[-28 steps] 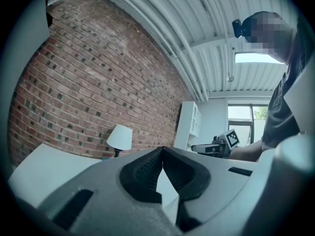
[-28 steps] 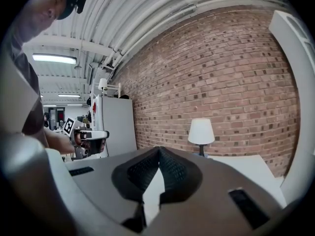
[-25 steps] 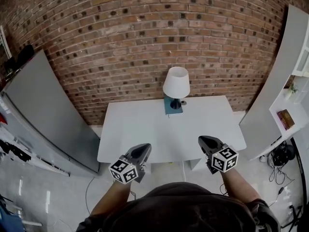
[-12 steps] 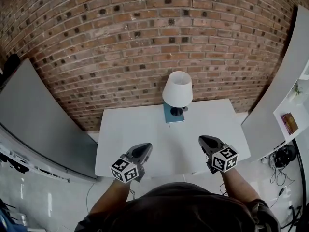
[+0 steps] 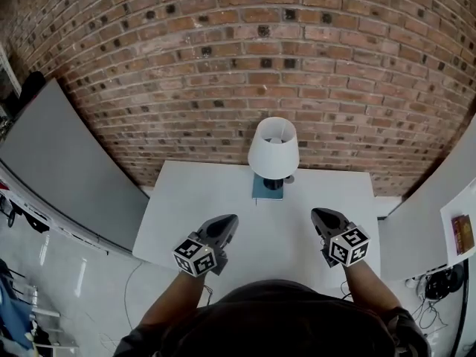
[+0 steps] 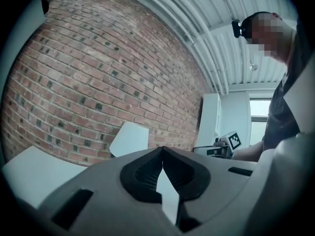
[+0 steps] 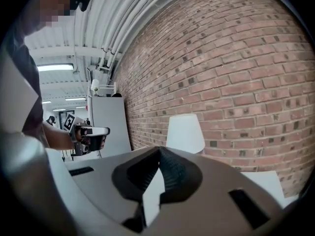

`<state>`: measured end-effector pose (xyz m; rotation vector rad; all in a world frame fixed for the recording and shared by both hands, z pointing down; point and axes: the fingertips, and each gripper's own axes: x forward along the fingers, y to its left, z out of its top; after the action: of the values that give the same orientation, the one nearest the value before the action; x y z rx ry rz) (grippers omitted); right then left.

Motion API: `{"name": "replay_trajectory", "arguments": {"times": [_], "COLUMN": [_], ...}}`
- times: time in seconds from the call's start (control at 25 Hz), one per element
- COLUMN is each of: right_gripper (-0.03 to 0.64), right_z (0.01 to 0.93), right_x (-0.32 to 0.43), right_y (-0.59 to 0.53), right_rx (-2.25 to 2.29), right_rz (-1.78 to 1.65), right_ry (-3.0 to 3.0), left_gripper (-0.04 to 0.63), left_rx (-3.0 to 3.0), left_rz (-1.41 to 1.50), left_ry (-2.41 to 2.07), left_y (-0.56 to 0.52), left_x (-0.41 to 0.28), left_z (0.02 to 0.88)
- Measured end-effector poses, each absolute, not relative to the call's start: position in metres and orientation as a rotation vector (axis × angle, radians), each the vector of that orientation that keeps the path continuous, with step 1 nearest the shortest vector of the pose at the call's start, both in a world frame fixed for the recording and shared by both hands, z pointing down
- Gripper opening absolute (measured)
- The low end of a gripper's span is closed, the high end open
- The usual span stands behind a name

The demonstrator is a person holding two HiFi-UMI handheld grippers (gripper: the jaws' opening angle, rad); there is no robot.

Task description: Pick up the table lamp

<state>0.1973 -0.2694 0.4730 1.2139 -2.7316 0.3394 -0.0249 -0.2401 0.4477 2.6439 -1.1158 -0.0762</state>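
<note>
Brick wall (image 5: 223, 50) backs a white table (image 5: 193, 214). At the table's far edge stands the table lamp (image 5: 274, 149), a white tapered shade over a dark base, on a teal book (image 5: 259, 191). The left gripper (image 5: 229, 219) and right gripper (image 5: 319, 213) hover well short of the lamp, jaws together, empty.
</note>
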Motion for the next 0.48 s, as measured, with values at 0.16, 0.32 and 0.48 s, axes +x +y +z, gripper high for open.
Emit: {"name": "replay_trajectory", "arguments": {"times": [0.16,0.32,0.48], "right_gripper": [-0.006,-0.006,-0.006], "right_z": [0.473,0.474,0.487], "right_x": [0.213,0.201,0.180], "right_y": [-0.297,-0.307,-0.310], "right_rx": [1.192,1.243,1.328], "right_rz": [0.337,0.315,0.317], "right_ry": [-2.739,-2.737,-2.693], "left_gripper": [0.005,0.005,0.005], "left_rx": [2.638,2.670,2.704], "left_rz": [-0.056,-0.032,0.003], "left_ry": [-1.160,-1.125,-1.035], "left_y": [-0.256,-0.270,-0.281], "left_x": [-0.009,-0.024,-0.044], "left_z": [0.442,0.447,0.462]}}
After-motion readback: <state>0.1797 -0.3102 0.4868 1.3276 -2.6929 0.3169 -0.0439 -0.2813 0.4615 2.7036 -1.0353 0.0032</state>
